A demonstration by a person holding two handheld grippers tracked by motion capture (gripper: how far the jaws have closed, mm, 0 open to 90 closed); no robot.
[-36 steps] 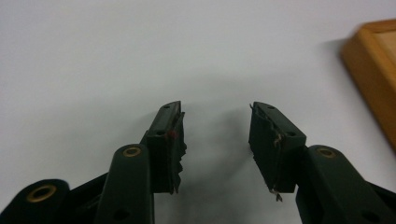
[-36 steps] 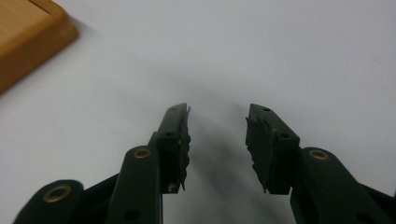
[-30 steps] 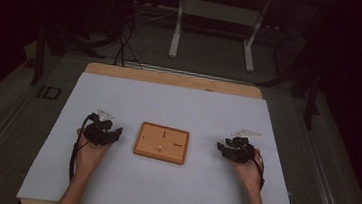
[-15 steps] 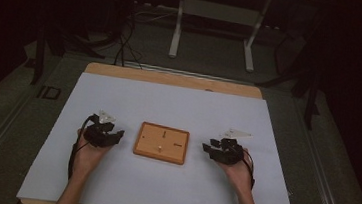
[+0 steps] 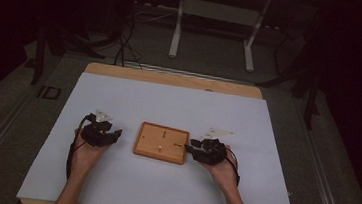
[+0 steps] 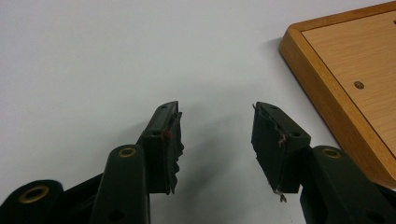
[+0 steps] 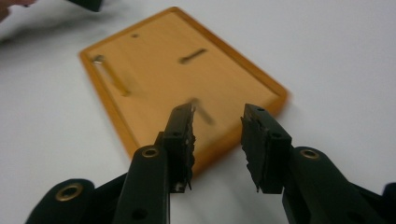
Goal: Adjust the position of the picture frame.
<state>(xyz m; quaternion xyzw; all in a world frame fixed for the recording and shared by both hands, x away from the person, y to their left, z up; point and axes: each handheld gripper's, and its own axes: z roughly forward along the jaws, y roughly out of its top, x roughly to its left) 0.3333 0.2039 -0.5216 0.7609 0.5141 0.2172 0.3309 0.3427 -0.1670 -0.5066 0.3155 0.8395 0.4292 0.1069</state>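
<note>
Overhead, your two hands come in from the near edge of the bench, which is covered by a pale sheet. The wooden tray lies flat near the middle of that sheet, a shallow rectangular board with a raised rim. Your left hand-held gripper sits just to the left of the tray, a clear strip of sheet between them, pointing towards it. Your right hand-held gripper is at the tray's right edge, its tips at or just beside the rim; from this height you cannot tell whether they touch.

Next, the left gripper view: your left hand-held gripper has its jaws spread well apart with nothing between them, hovering over bare sheet. The wooden tray lies off to the upper right, one corner and its rim in sight, apart from the jaws.

Finally, the right gripper view: your right hand-held gripper is likewise wide open and holds nothing. The wooden tray lies straight ahead, and the jaws sit at its near rim, the left jaw's tip overlapping the board's edge. A small peg and dark slots mark the tray's floor, slightly blurred.
</note>
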